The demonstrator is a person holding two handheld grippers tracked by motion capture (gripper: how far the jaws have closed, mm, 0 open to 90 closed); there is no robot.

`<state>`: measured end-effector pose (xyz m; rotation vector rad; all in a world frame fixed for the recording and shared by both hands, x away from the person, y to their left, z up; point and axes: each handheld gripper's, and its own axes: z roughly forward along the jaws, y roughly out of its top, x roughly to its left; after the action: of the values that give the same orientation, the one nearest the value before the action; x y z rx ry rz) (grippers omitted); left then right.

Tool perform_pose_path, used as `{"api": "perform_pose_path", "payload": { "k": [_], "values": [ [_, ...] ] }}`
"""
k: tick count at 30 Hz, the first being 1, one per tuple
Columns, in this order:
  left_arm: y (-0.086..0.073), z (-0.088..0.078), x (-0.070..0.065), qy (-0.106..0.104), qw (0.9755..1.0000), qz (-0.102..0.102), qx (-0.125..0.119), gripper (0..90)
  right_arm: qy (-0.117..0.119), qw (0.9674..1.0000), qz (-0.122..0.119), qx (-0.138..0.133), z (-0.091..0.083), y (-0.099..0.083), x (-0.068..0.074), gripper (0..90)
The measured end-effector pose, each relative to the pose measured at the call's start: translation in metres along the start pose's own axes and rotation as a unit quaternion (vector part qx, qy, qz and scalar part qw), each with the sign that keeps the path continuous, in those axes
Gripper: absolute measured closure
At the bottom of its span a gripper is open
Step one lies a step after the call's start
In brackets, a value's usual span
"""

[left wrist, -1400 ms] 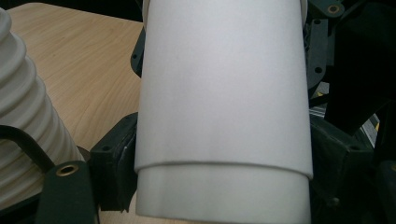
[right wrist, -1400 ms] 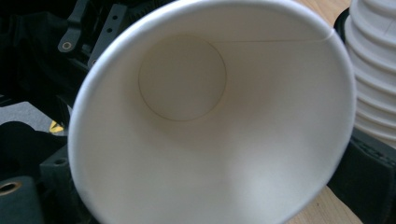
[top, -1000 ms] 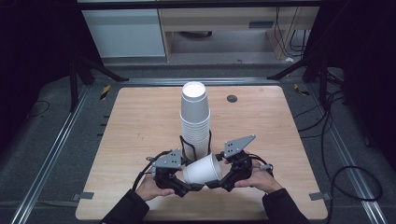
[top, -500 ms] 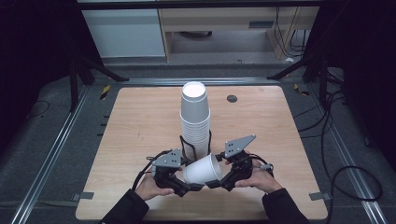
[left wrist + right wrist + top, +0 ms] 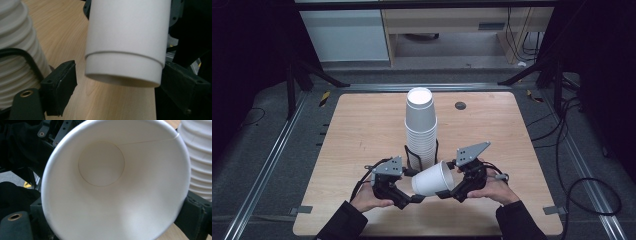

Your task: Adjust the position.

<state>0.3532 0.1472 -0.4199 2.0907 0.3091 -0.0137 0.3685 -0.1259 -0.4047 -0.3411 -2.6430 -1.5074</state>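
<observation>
High view: white cup [image 5: 433,179] lies sideways above the counter [image 5: 352,135], between my left claw [image 5: 411,196] and right claw [image 5: 451,189], before the cup stack [image 5: 421,127]. Left claw view: jaws spread, one clear of the cup's base end. Right claw view: jaws clamp the cup's rim.

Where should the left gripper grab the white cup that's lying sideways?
Probably the narrow bottom end. The white cup is on its side with that end pointing at the left gripper, while the right gripper holds the wide mouth. Come straight in from the left, one of the fingers on each side of the round wall.
</observation>
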Motion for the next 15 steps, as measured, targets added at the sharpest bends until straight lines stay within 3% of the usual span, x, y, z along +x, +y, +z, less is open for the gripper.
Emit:
{"api": "perform_pose_path", "payload": {
  "k": [7,11,12,15],
  "values": [
    [0.001,-0.005,0.001,0.024,0.9995,0.003,0.021,11.4,-0.021,0.9991,-0.006,0.035,0.0,0.011,-0.003,9.6],
    [0.003,-0.006,0.001,0.035,0.9988,0.011,0.033,10.4,-0.034,0.9974,-0.013,0.063,0.005,0.018,-0.005,9.6],
    [0.003,-0.005,0.0,0.047,0.9979,0.014,0.041,10.4,-0.041,0.996,-0.016,0.077,0.008,0.024,-0.005,9.6],
    [0.003,-0.004,0.0,0.05,0.9975,0.018,0.047,10.1,-0.044,0.9942,-0.025,0.094,0.013,0.032,-0.004,9.6]
  ]
}}
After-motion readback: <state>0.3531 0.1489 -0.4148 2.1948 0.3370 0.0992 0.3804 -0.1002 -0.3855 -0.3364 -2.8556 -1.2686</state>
